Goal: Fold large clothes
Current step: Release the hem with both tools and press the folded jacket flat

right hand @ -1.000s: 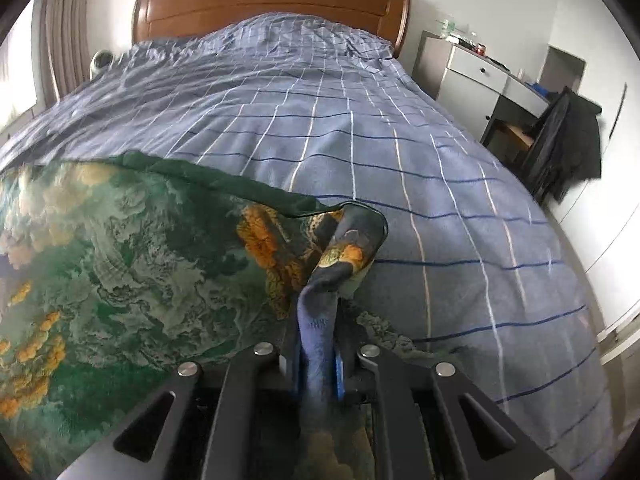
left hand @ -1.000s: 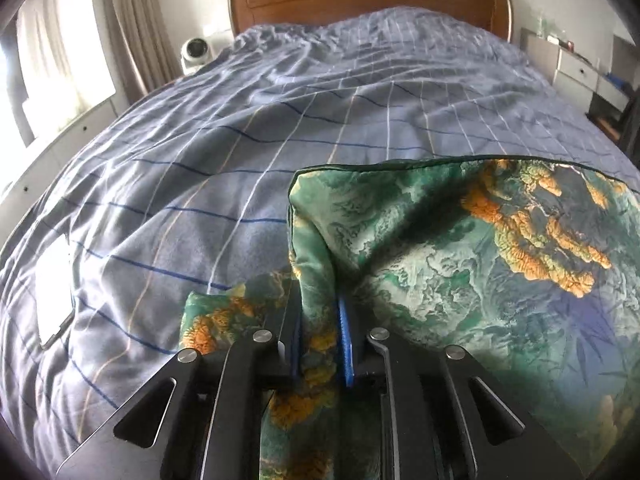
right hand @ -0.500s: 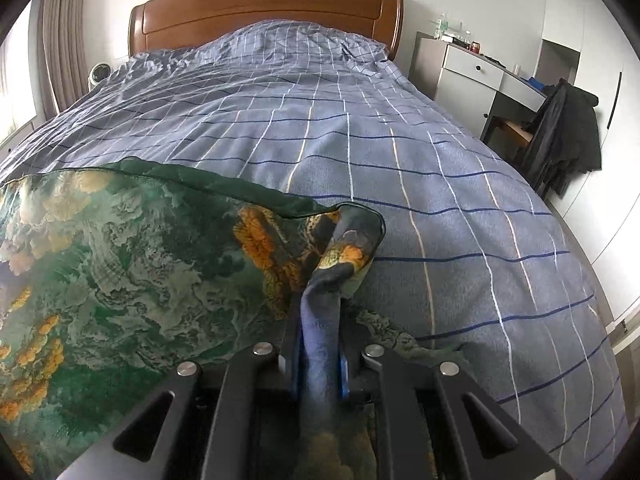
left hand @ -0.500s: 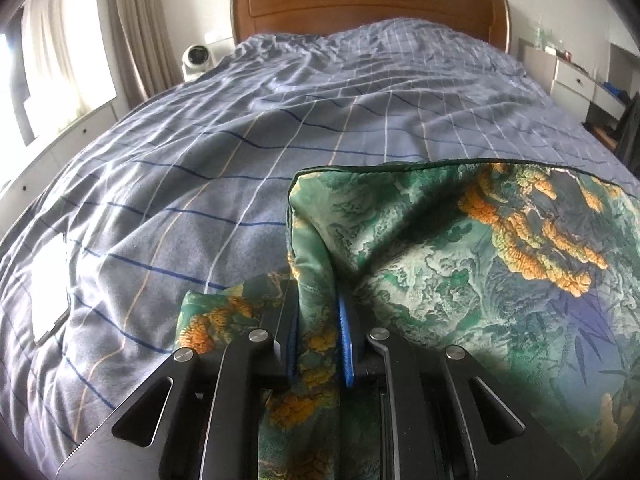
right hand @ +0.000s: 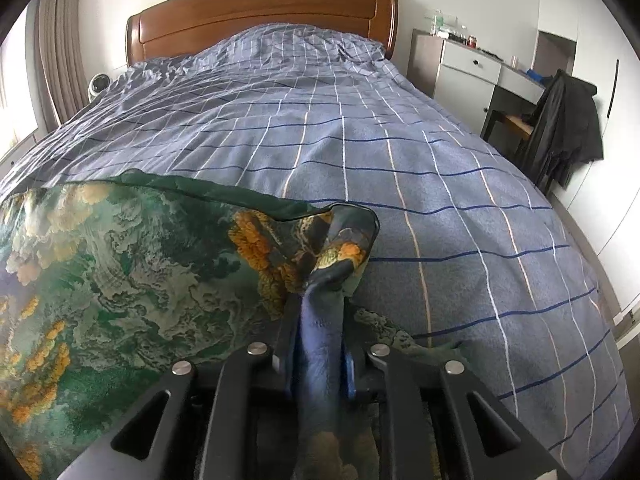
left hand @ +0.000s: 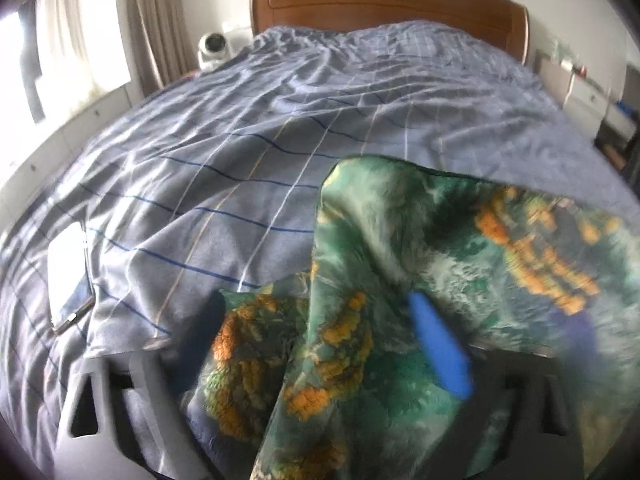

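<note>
Springing apart within the last half second, the jaws of the left tool (left hand: pixel 320 344) now stand wide, where a second ago they pinched a ridge of the green printed garment (left hand: pixel 420 248) between the blue pads. The left view is blurred. The cloth is no longer pressed: a loose fold hangs between the spread fingers, one blue pad (left hand: pixel 440 352) lying bare against the fabric on the right and the dark left finger (left hand: pixel 200 336) clear of it. The garment's dark-piped edge sits lower in this view than before, and more of the blue checked duvet (left hand: pixel 240 168) and the wooden headboard (left hand: pixel 384 0) shows above it.

In the right wrist view little has changed. The right tool (right hand: pixel 318 344) has its jaws just eased open a little, yet a bunched corner of the garment (right hand: pixel 120 280) remains pinched between them, the twisted blue-grey fabric running up from the pads into a curled tip.

The garment lies spread on the near part of the bed (right hand: pixel 460 220), reaching from the right tool leftward across the duvet, its far edge folded over. A white phone (left hand: pixel 68 276) lies on the duvet well to the left of the left tool.
</note>
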Tool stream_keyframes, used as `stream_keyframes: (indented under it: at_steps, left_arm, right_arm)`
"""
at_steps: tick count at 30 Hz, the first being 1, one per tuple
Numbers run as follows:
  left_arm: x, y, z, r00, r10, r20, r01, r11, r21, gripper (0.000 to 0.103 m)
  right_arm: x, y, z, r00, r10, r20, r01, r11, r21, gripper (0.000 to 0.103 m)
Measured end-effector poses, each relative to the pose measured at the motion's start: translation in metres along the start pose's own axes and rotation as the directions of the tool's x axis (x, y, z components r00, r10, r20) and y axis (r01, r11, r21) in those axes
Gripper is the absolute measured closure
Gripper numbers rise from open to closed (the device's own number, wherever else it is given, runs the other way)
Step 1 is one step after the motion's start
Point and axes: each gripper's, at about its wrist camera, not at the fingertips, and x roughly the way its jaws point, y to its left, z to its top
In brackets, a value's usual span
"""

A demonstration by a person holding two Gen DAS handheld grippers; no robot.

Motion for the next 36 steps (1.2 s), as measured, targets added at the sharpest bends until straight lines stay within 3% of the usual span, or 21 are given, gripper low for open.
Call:
stream_keyframes:
  at_steps: [1,2,3,5,7,9,12,14,16,18,20,21,23,25,30,36]
  left_arm:
    - [-0.005,0.005,0.002,1.0,-0.023,-0.005,0.023,1.0,-0.008,0.004]
    - [-0.011,0.01,0.006,0.999,-0.034,-0.011,0.034,0.999,-0.014,0.004]
    - [-0.018,0.016,0.008,1.0,-0.031,-0.007,0.031,0.999,-0.016,0.004]
    - [-0.037,0.026,0.013,0.999,-0.008,0.032,0.008,1.0,-0.013,0.004]
    - [-0.056,0.029,0.017,0.996,0.009,0.092,-0.008,1.0,-0.011,0.004]
    - [-0.069,0.022,0.021,0.99,-0.019,0.137,0.019,1.0,0.005,0.004]
    - [-0.064,-0.017,0.03,0.984,-0.12,0.134,0.109,0.99,0.086,0.002]
    - [-0.046,-0.046,0.037,0.984,-0.143,0.103,0.127,0.98,0.155,0.002]
    - [-0.014,-0.069,0.047,0.992,-0.111,0.057,0.098,0.976,0.192,0.002]
    - [0.012,-0.068,0.056,0.998,-0.04,0.039,0.033,0.986,0.165,0.002]
    - [0.04,-0.053,0.057,0.999,0.042,0.017,-0.044,0.993,0.113,0.002]
    - [0.056,-0.041,0.053,0.998,0.056,-0.023,-0.054,0.996,0.066,0.002]
    - [0.073,-0.02,0.041,0.997,0.0,-0.081,-0.003,0.999,-0.036,0.002]
    - [0.074,-0.013,0.035,0.997,-0.025,-0.068,0.019,0.997,-0.076,0.001]
    - [0.072,-0.021,0.031,0.999,0.006,-0.038,-0.007,0.999,-0.042,0.001]
    - [0.074,-0.021,0.03,0.999,-0.014,-0.046,0.011,0.998,-0.058,0.001]
  right_arm:
    - [-0.001,-0.004,0.004,1.0,0.011,-0.018,-0.011,1.0,0.009,0.08]
    - [-0.004,-0.009,0.009,0.999,0.022,-0.036,-0.021,0.999,0.024,0.069]
    - [-0.007,-0.016,0.013,0.999,0.026,-0.048,-0.024,0.999,0.041,0.041]
    - [-0.023,-0.034,0.026,0.999,0.02,-0.034,-0.017,0.996,0.088,0.01]
    - [-0.048,-0.047,0.037,0.999,-0.006,0.044,0.001,0.995,0.1,0.01]
    - [-0.075,-0.053,0.049,0.993,-0.028,0.119,0.018,0.997,0.08,0.01]
    - [-0.104,-0.039,0.056,0.979,0.064,0.192,-0.072,0.997,0.038,0.01]
    - [-0.103,-0.016,0.053,0.969,0.171,0.177,-0.171,0.985,-0.015,0.01]
    - [-0.081,0.012,0.046,0.969,0.228,0.093,-0.221,0.972,-0.079,0.01]
    - [-0.047,0.031,0.035,0.984,0.179,0.001,-0.177,0.975,-0.137,0.01]
    - [-0.017,0.025,0.027,0.99,0.131,-0.045,-0.135,0.985,-0.111,0.01]
    - [-0.008,0.013,0.023,0.987,0.158,-0.037,-0.16,0.986,-0.051,0.01]
    - [0.004,-0.01,0.017,0.975,0.22,-0.014,-0.219,0.973,0.075,0.01]
    - [0.014,-0.022,0.011,0.956,0.294,-0.005,-0.29,0.947,0.138,0.01]
    - [0.019,-0.022,0.005,0.951,0.306,0.03,-0.307,0.941,0.144,0.01]
    - [0.015,-0.02,0.001,0.951,0.308,0.034,-0.309,0.94,0.145,0.01]
